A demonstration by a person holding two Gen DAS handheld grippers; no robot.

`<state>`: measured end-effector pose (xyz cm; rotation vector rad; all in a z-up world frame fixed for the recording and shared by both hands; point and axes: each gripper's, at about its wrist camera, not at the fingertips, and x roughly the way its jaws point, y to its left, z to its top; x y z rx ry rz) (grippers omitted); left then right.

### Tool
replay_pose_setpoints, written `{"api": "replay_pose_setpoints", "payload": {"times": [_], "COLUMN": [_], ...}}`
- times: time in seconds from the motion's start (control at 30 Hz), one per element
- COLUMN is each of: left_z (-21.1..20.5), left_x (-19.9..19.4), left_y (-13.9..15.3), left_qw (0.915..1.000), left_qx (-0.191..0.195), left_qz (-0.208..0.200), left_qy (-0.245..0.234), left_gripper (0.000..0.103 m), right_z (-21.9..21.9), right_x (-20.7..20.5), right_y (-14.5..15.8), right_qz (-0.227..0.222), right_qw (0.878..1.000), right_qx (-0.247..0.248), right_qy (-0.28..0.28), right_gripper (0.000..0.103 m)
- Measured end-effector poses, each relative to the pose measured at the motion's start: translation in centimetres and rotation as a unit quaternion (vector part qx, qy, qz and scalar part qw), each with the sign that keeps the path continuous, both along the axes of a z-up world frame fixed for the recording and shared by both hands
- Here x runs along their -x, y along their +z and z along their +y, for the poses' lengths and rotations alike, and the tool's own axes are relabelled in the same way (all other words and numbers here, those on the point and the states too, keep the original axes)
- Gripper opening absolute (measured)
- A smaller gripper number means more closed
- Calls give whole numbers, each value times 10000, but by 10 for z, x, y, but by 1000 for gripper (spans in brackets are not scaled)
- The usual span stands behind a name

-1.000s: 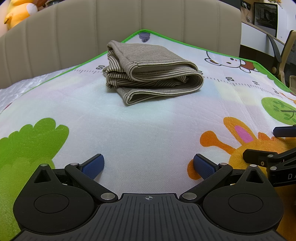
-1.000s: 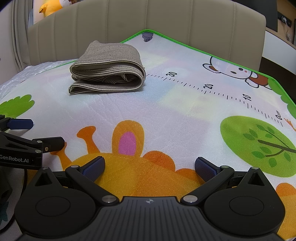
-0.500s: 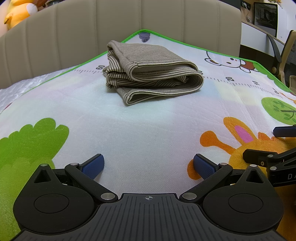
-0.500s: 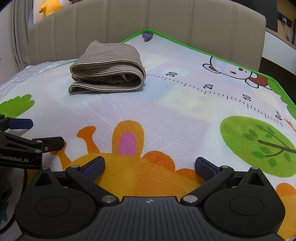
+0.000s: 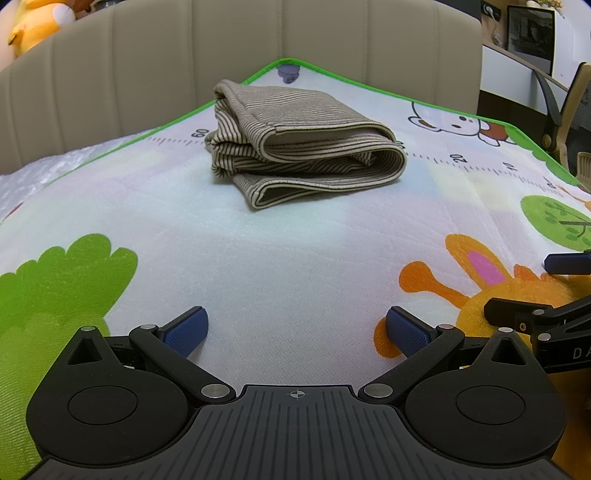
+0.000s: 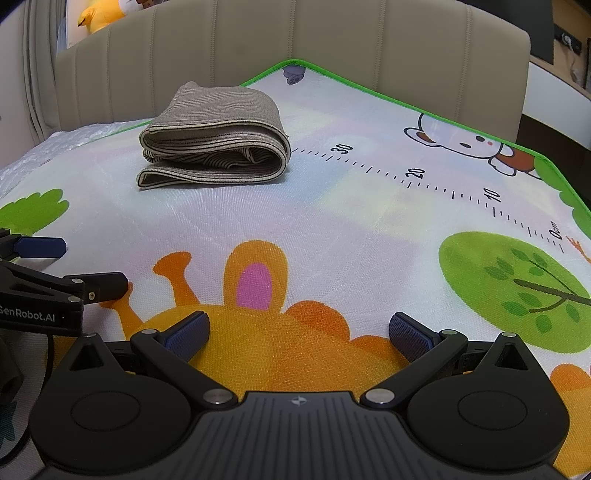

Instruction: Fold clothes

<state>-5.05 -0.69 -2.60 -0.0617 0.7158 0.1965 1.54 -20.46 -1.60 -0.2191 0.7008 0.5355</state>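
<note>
Left wrist: striped garment (image 5: 306,144) folded, layered.

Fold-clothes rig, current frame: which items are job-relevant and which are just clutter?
Job:
- folded striped garment, lying on the mat
- left tongs, open, empty
- right tongs, open, empty
- cartoon play mat, the work surface

Lying about:
- yellow plush toy behind the headboard
- beige headboard
- chair at the right
</note>
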Motion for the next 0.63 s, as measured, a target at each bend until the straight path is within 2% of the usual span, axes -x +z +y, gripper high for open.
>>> {"api": "replay_pose_setpoints", "payload": {"times": [0.07,0.1,0.17,0.2,0.23,0.27,0.33,0.37,0.43,0.5,0.53,0.6,0.63], "left_z": [1,1,3,5,7,14,27,34,47,64,75,89,96], "left_x": [0,0,-4,-7,-10,-13,-17,-20,-25,-30,-33,-37,-39], "left_y": [1,1,3,5,7,13,25,30,42,52,55,59,61], "left_qw": [10000,10000,9999,9997,9995,9998,10000,9998,9990,9974,9960,9932,9915], "left_qx": [11,17,26,29,29,11,-25,-43,-79,-13,76,99,96], "left_qz": [14,21,98,159,195,102,-83,-176,-361,-476,-490,-534,-555], "left_qy": [-13,-20,-113,-188,-238,-154,15,100,269,544,749,1035,1170], "left_gripper": [103,103,103,103,103,103,103,103,103,103,103,103,103], "right_z": [0,0,2,6,11,15,20,22,29,40,43,48,47], "right_x": [2,5,14,24,37,54,91,106,127,133,129,110,102], "right_y": [1,2,5,6,8,9,11,11,9,1,-1,0,0], "right_qz": [-57,-81,-80,-158,-309,-592,-1119,-1189,-1001,-707,-519,-56,89], "right_qw": [10000,9997,9945,9855,9716,9507,8964,8702,8243,7966,7897,7837,7749], "right_qx": [18,-18,-154,-104,29,197,348,350,303,425,429,318,228], "right_qy": [24,221,1032,1684,2345,3039,4274,4769,5563,5989,6097,6202,6316], "right_gripper": [103,103,103,103,103,103,103,103,103,103,103,103,103]}}
